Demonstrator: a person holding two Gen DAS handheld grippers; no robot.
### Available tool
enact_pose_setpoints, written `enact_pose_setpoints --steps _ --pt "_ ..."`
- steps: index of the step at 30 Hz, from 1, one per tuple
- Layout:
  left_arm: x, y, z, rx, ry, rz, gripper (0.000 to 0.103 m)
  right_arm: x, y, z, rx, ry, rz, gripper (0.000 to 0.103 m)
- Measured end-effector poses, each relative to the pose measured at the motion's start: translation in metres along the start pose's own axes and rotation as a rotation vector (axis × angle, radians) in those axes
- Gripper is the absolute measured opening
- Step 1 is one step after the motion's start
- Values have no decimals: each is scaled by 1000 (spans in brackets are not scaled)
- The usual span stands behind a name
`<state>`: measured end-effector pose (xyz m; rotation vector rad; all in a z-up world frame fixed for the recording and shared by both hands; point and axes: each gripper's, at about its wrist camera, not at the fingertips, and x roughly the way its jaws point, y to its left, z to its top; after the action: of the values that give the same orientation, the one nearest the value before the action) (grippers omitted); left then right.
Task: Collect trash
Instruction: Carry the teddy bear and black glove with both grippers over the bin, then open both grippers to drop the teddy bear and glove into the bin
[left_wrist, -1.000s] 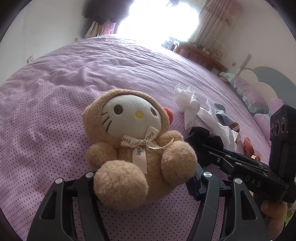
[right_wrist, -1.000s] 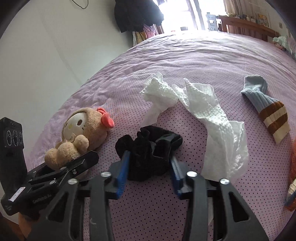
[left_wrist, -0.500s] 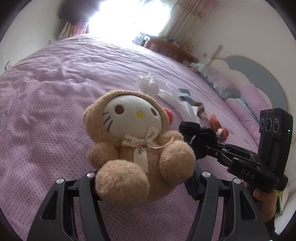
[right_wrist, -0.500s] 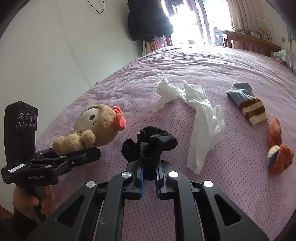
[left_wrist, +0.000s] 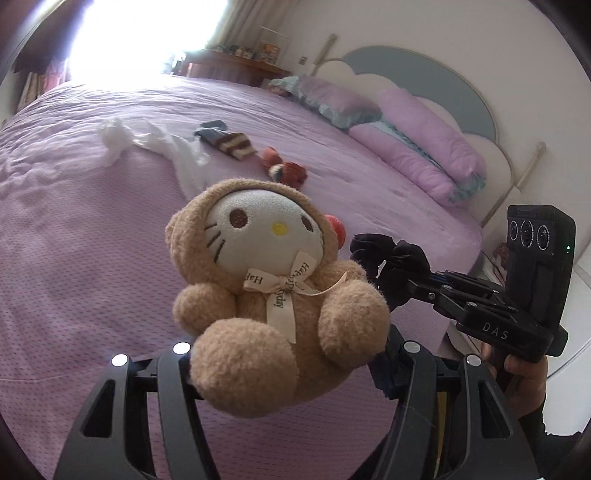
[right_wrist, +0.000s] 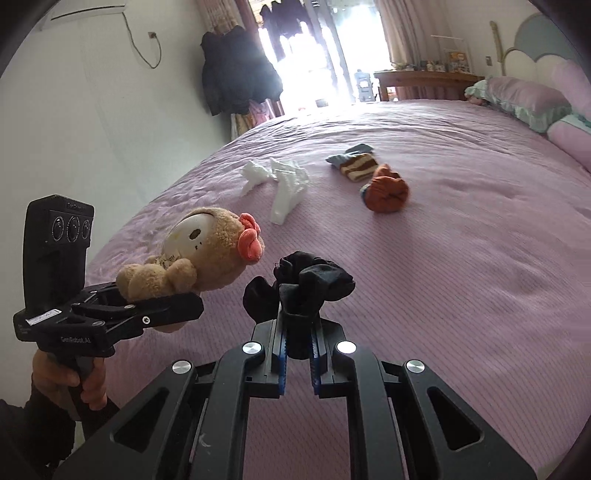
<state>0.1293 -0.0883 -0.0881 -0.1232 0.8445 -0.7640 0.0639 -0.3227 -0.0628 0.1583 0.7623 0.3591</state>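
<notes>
While the plush bear (left_wrist: 273, 295) hides the left gripper (left_wrist: 288, 365) fingers clamping it, the right gripper (right_wrist: 297, 345) pinches a black sock (right_wrist: 303, 288).

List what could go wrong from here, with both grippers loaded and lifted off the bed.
1. The plush toy sits bulky in the left gripper, held only at its lower body; a swing could tip it out.
2. The black sock is pinched by a small fold in the right gripper; most of it is loose above the fingers and may slip.
3. The white tissues, the actual trash, lie uncollected on the bed, and no gripper is free.
</notes>
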Motion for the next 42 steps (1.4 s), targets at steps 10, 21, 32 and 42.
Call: enact_pose_setpoints --steps 10,21,32,42 --pt "63 -119 -30 177 151 -205 63 -103 -43 -73 147 -85 -188 10" --pt "118 -237 -77 363 317 -392 63 -201 -84 -183 405 -133 -425 10" --pt "197 -320 -154 491 538 -466 63 -242 -130 -298 729 -82 -581 11" --pt "254 -363 -210 553 692 -458 63 -245 -154 -358 849 11 -656 11"
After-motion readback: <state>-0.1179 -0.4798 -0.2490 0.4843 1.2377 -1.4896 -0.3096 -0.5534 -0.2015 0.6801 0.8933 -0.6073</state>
